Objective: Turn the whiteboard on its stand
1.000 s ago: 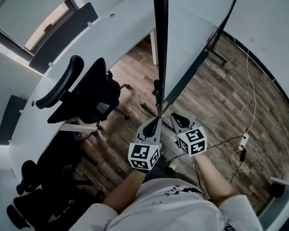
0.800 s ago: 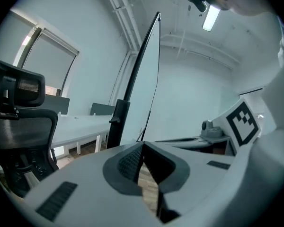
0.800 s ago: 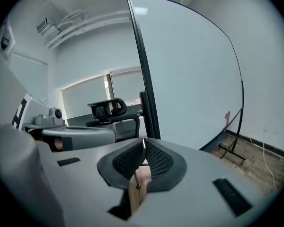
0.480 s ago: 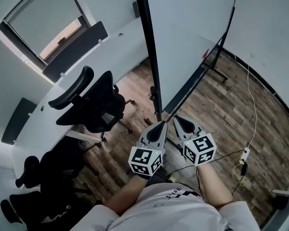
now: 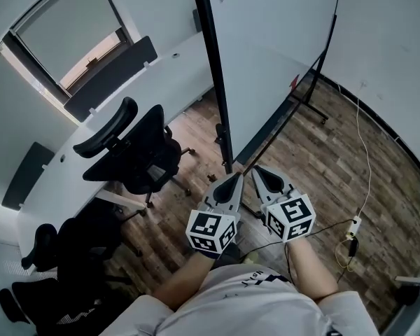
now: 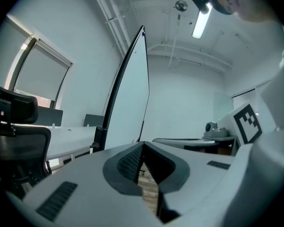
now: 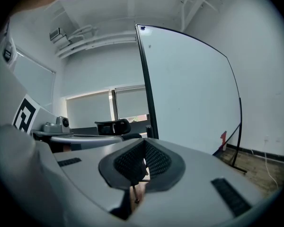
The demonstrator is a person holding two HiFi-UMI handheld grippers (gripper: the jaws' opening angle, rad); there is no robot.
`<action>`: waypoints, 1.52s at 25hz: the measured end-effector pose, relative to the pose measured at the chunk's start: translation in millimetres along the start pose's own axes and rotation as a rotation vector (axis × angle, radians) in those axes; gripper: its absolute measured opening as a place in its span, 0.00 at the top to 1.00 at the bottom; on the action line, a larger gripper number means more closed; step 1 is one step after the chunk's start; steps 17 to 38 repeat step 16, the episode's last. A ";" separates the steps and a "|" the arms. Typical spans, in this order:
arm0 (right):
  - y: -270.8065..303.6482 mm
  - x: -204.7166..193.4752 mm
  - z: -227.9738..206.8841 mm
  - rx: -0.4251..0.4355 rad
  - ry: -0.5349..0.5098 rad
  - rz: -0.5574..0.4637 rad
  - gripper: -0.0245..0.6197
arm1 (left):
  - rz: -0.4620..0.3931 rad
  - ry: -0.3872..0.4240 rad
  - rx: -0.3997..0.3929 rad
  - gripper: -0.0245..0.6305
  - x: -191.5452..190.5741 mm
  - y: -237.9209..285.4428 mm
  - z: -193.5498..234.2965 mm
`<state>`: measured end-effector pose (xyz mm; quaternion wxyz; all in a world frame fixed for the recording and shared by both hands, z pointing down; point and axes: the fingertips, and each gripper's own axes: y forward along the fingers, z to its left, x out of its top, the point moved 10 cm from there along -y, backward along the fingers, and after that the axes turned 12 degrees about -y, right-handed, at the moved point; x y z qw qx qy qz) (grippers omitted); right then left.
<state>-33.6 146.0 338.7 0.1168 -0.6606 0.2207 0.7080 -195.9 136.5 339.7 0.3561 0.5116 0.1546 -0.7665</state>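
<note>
The whiteboard (image 5: 280, 54) is seen upright on its stand, just ahead of the tongs, not touched. The left tongs (image 5: 231, 179) and the right tongs (image 5: 259, 172) are both pressed together and empty. If the board is only pushed with shut tongs, its thin frame may be slipped off, and the office chair (image 5: 136, 152) to the left may be struck.

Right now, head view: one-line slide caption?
Left hand-held gripper and right hand-held gripper, both shut, point at the whiteboard; office chair at left.

Black office chair (image 5: 136, 152), curved white desk (image 5: 171, 70), power strip (image 5: 355, 224), plank floor (image 5: 322, 159)
</note>
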 end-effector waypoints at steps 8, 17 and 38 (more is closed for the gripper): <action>-6.4 2.0 1.1 -0.010 -0.006 -0.006 0.94 | -0.010 0.015 0.003 0.94 2.1 -3.8 -3.2; -10.2 4.8 -0.1 -0.008 -0.020 -0.007 0.94 | -0.009 0.021 -0.003 0.94 4.7 -2.0 -10.7; -10.2 4.8 -0.1 -0.008 -0.020 -0.007 0.94 | -0.009 0.021 -0.003 0.94 4.7 -2.0 -10.7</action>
